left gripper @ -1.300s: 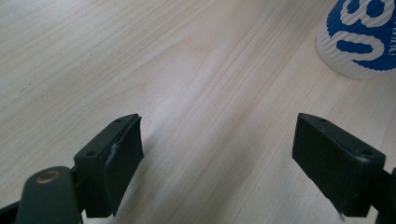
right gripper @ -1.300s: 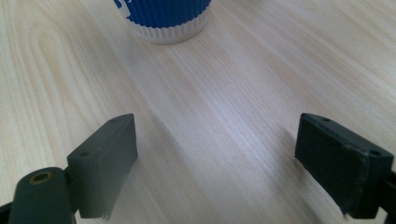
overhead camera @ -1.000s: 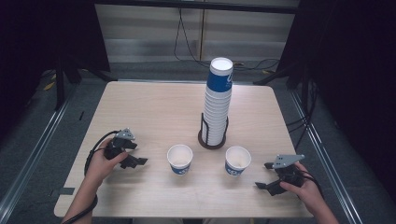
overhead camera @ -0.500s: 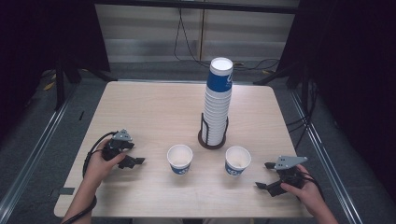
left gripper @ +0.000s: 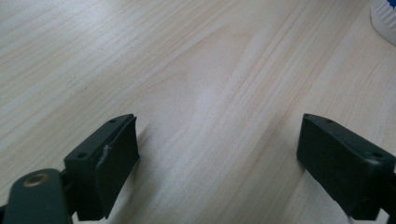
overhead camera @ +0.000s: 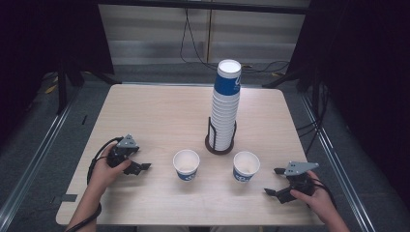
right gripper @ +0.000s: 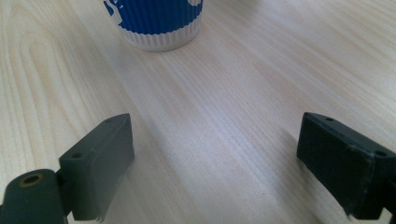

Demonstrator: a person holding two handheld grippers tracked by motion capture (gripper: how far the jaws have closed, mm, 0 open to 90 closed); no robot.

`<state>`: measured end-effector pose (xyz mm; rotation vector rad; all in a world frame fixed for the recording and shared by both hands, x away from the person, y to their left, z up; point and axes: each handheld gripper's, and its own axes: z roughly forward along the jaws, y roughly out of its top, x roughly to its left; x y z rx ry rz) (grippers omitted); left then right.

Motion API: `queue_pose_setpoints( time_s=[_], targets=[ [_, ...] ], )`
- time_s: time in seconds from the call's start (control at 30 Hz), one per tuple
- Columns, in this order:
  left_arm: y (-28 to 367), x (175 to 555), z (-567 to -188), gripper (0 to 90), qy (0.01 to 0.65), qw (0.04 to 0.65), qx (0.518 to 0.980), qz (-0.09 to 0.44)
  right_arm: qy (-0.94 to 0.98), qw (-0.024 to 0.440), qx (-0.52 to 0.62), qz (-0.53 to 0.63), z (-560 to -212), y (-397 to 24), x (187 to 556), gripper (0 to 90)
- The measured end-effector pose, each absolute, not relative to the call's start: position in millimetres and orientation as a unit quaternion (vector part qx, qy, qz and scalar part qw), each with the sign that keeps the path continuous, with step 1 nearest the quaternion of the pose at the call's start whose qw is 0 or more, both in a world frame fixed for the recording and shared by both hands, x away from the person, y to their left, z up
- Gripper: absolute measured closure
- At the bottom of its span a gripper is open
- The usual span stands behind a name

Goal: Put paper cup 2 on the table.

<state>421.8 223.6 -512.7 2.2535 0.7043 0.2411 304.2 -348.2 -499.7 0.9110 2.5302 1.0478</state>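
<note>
Wooden table (overhead camera: 145,111) is lying bare under both claws, nearest to us. We are holding the left claw (overhead camera: 138,166) with its jaws spread, having just been opening, nothing between them. We are resting the right claw (overhead camera: 275,186) low at the near right, jaws likewise spread and empty.

A little farther, the left cup (overhead camera: 186,164) and the right cup (overhead camera: 245,166) are standing upright, well apart, each just beside its claw. These are light paper; in our judgement, if we are coming in too fast or too low, a jaw is going to knock a cup over or shove it away, and a hard squeeze is likely crushing the rim.

Farthest, the tall cup stack (overhead camera: 225,108) is standing in its holder (overhead camera: 220,145) between them; a high swing could be toppling it.
</note>
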Motion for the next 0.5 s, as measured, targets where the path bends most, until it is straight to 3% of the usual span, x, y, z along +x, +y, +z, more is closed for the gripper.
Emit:
queue_pose_setpoints(
  time_s=[0.5],
  targets=[
    [226.0, 421.7, -516.5, 7.3, 0.270, 0.388, 0.875, 0.099, 0.869, 0.128, 0.314, 0.360, -499.8, -348.1, 304.1, 10.0]
  ],
)
